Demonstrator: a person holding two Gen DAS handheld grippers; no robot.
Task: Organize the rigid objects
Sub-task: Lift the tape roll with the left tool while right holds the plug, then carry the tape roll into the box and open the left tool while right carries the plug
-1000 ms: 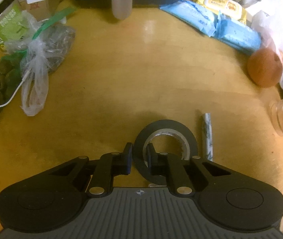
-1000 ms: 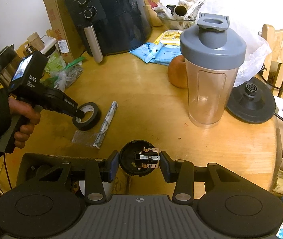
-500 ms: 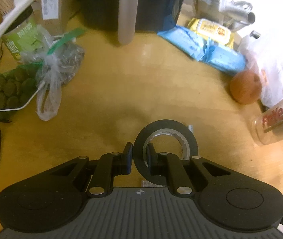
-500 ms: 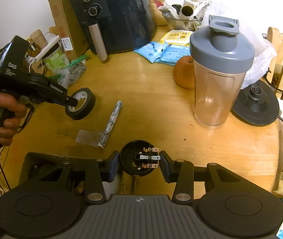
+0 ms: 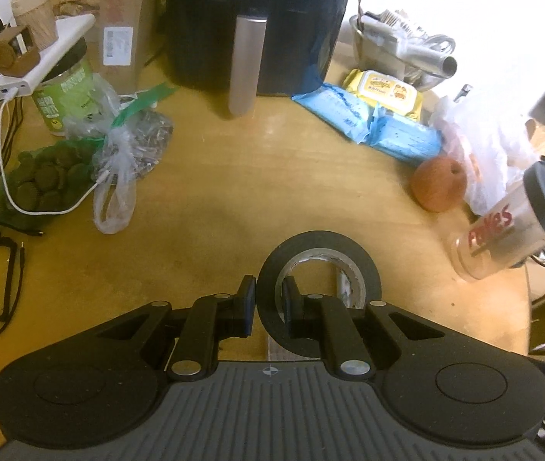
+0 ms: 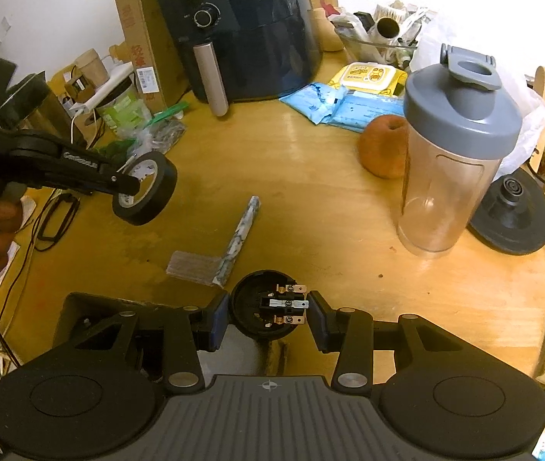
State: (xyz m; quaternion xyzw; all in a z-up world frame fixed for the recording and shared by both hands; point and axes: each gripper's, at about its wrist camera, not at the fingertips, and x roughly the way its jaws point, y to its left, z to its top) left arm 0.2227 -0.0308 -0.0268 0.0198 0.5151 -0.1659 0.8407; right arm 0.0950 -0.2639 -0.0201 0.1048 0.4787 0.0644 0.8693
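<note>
The roll of tape, pinched through its wall by the left gripper above the table, is best kept level while carried, while the round plug is clamped in the right gripper nearer the table's edge.

Round wooden table, air fryer, shaker bottle, apple, wipes packs

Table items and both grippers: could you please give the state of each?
left gripper: shut on the tape roll's wall
tape roll: held off the table
right gripper: shut on the black socket part
black socket part: gripped
shaker bottle: upright, lid on
</note>
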